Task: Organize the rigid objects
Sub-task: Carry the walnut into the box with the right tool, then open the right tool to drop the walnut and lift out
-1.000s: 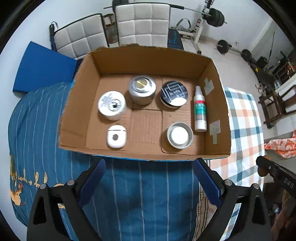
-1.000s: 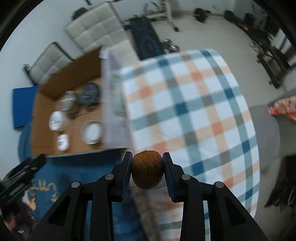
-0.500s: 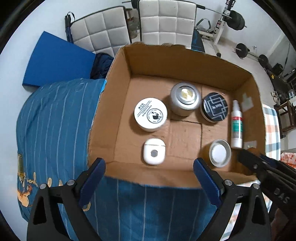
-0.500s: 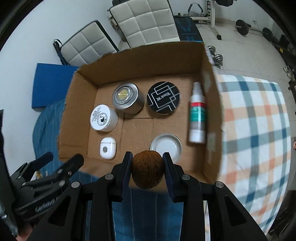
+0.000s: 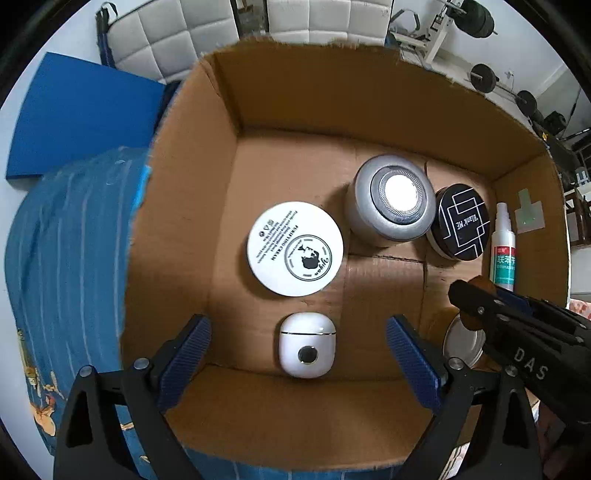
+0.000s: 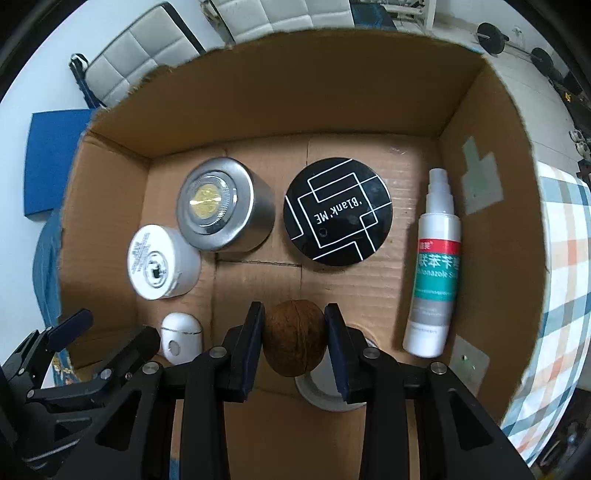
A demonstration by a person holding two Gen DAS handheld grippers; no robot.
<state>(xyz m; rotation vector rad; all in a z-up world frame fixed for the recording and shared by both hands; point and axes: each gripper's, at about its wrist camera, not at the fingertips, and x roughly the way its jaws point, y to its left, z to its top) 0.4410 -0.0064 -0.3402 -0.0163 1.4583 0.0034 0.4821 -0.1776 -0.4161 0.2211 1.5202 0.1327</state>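
An open cardboard box (image 5: 332,92) (image 6: 295,92) holds a white round jar (image 5: 294,248) (image 6: 159,266), a silver tin (image 5: 391,201) (image 6: 218,206), a black compact (image 5: 461,223) (image 6: 338,210), a spray bottle (image 5: 503,251) (image 6: 436,273), a white earbud case (image 5: 307,345) (image 6: 181,338) and a small silver tin (image 5: 463,341) (image 6: 325,398). My right gripper (image 6: 294,312) (image 5: 476,295) is shut on a brown walnut (image 6: 293,343), low inside the box above the small tin. My left gripper (image 5: 297,323) (image 6: 114,332) hangs open over the earbud case, touching nothing.
The box rests on a blue striped cloth (image 5: 66,258), with a checked cloth (image 6: 561,258) to its right. Beyond the box stand white padded chairs (image 5: 166,33), a blue mat (image 5: 74,122) and gym weights (image 5: 484,77). Bare cardboard floor shows in the box's middle.
Both grippers came down toward the box. The right one carried the walnut from over the checked cloth to inside the box. The left one moved in over the earbud case.
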